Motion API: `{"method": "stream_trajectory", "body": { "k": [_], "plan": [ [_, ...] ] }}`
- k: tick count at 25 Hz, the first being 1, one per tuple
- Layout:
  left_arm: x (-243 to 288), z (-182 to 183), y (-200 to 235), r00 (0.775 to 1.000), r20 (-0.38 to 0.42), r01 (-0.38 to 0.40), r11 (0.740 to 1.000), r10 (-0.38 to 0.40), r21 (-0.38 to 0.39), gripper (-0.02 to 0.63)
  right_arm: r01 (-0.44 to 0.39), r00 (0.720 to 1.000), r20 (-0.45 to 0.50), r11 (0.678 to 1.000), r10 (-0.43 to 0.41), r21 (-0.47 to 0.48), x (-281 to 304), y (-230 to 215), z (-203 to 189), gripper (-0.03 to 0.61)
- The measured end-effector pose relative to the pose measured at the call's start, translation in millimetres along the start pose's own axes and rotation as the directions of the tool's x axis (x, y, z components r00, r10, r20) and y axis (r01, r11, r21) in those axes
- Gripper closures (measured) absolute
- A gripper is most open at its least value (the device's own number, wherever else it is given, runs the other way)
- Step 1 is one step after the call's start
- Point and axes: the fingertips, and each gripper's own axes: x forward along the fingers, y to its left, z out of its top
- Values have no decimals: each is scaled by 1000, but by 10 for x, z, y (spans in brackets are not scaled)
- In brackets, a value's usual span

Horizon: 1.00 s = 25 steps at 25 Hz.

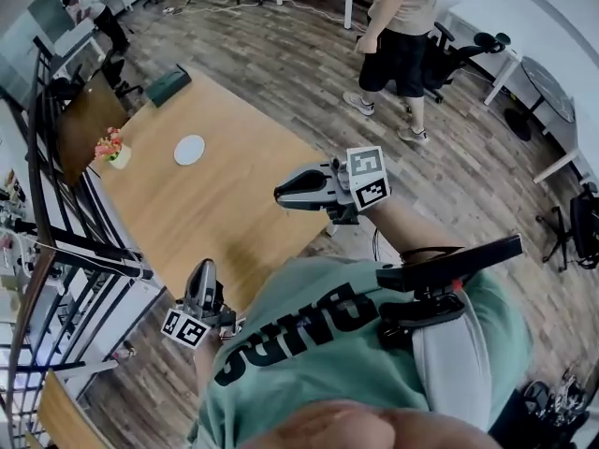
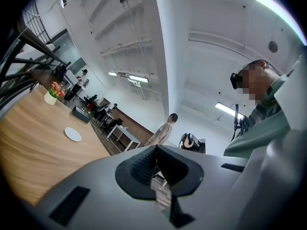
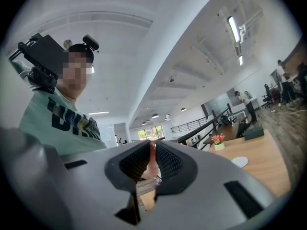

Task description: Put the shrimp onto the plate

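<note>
A pinkish-orange shrimp (image 3: 150, 166) sits pinched between the ribbed pads of my right gripper (image 3: 152, 150), which is shut on it. In the head view the right gripper (image 1: 281, 194) hovers over the near right edge of the wooden table (image 1: 225, 204), and the shrimp is hidden there. The white plate (image 1: 189, 150) lies empty further along the table, also seen small as the plate (image 3: 239, 162) and the plate (image 2: 73, 134). My left gripper (image 1: 202, 269) is held by the table's near corner, and the left gripper (image 2: 154, 161) has its pads together with nothing between them.
A pot of pink flowers (image 1: 112, 148) stands at the table's left edge and a dark box (image 1: 168, 85) at its far end. A black railing (image 1: 56, 213) runs along the left. A person (image 1: 402, 36) stands on the wood floor beyond, near office chairs (image 1: 459, 54).
</note>
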Motion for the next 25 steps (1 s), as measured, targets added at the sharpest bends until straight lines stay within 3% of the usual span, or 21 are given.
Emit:
{"method": "stream_trajectory", "body": {
  "k": [5,13,19,25],
  "plan": [
    [199,75,247,995,21,-97,995,97,37,607,-114,993,3,993,114,26,93,-564,-22,538],
    [965,325,317,961,68,-272,959,267,83,607,-297,955,49,953,294,58,-80,-1631,304,538],
    [1493,207,466,942,30,-334,939,333,80,607,-366,930,91,923,357,119,-226,-2284,186,538],
    [1570,188,668,926,1,-377,924,377,61,607,-380,924,111,910,366,165,-156,-2593,19,538]
  ]
}}
